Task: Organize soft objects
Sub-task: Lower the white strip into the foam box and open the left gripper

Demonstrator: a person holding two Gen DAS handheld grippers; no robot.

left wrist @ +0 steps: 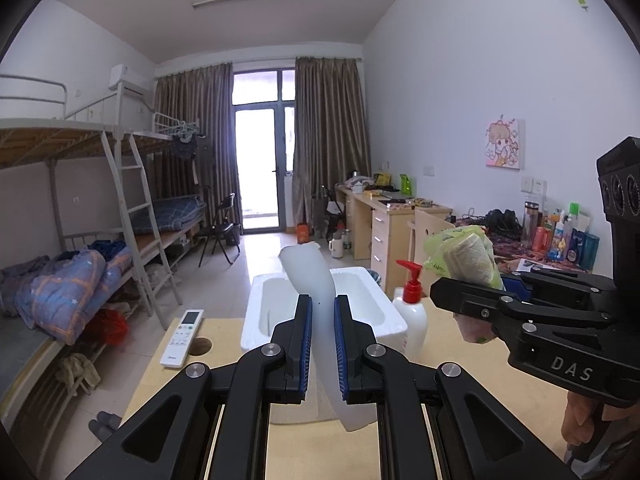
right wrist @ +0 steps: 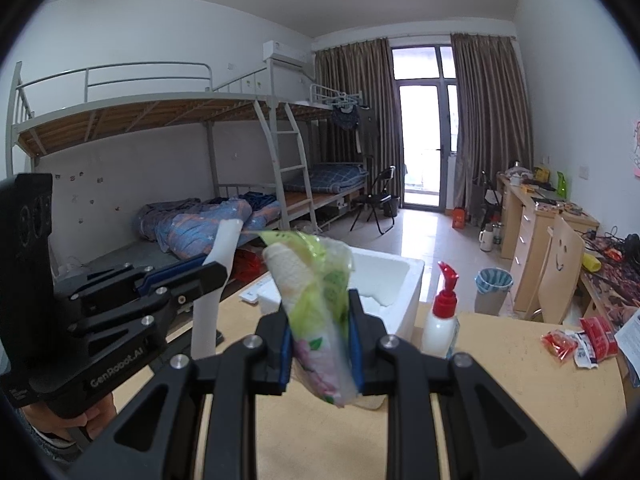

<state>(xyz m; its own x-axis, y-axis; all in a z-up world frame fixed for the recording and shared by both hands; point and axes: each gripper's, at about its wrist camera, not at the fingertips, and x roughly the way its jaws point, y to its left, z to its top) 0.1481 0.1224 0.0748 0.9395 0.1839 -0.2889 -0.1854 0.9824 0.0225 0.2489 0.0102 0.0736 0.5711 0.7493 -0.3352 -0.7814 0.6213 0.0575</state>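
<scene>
My left gripper is shut on a long white foam strip, held upright above the wooden table; it also shows in the right wrist view. My right gripper is shut on a tissue pack in a green and pink plastic wrapper, also raised above the table; the pack shows at the right of the left wrist view. A white foam box, open on top, stands on the table just beyond both grippers, and it shows in the right wrist view.
A white pump bottle with a red top stands right of the box. A white remote lies at the table's left by a round hole. Red snack packets lie at the right. Bunk beds, desks and a chair stand beyond.
</scene>
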